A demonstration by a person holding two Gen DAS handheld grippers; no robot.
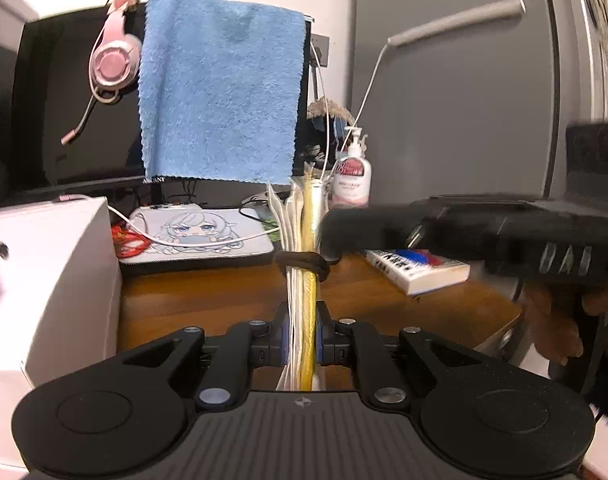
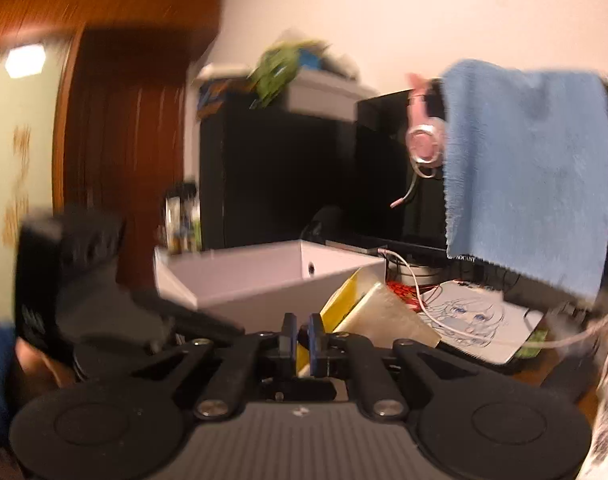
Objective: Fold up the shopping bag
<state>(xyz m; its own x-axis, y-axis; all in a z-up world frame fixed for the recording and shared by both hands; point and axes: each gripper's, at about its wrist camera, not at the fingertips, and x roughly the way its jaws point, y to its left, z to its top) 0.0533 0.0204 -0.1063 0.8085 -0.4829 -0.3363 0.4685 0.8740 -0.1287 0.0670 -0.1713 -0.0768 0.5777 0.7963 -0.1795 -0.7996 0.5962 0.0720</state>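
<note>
gripping now: left gripper (image 1: pixel 302 344) is clamped on the folded shopping bag (image 1: pixel 302 280), its blue pads pressed against the flat white and yellow layers on both sides.
white box: a white box (image 1: pixel 52 280) sits at the left edge of the wooden desk (image 1: pixel 224 296), just beside the mouse pad.
headset: a pink headset (image 1: pixel 114 62) hangs on the corner of the dark monitor (image 1: pixel 76 120).
mouse pad: a mouse pad (image 1: pixel 200 236) printed with a cartoon face lies behind the bag, with a white cable and red cords over its left part.
towel: a blue towel (image 1: pixel 224 88) hangs over the monitor's right part.
bag: held upright and edge-on above the desk, in the middle of the left wrist view; a black cord (image 1: pixel 304 262) is wrapped around it above the pads.
bottle: a white pump bottle (image 1: pixel 351 172) stands behind the bag, to its right.
book: a small book (image 1: pixel 417 270) lies flat on the desk right of the bag.
right gripper: right gripper (image 2: pixel 302 338) reaches in from the right in the left view, one fingertip touching the cord; in its own blurred view the blue pads stand close together with a narrow gap, and i cannot tell whether anything is pinched between them.
bag from the right: the yellow and white fold (image 2: pixel 367 312) shows just past the pads, in front of the white box.
</note>
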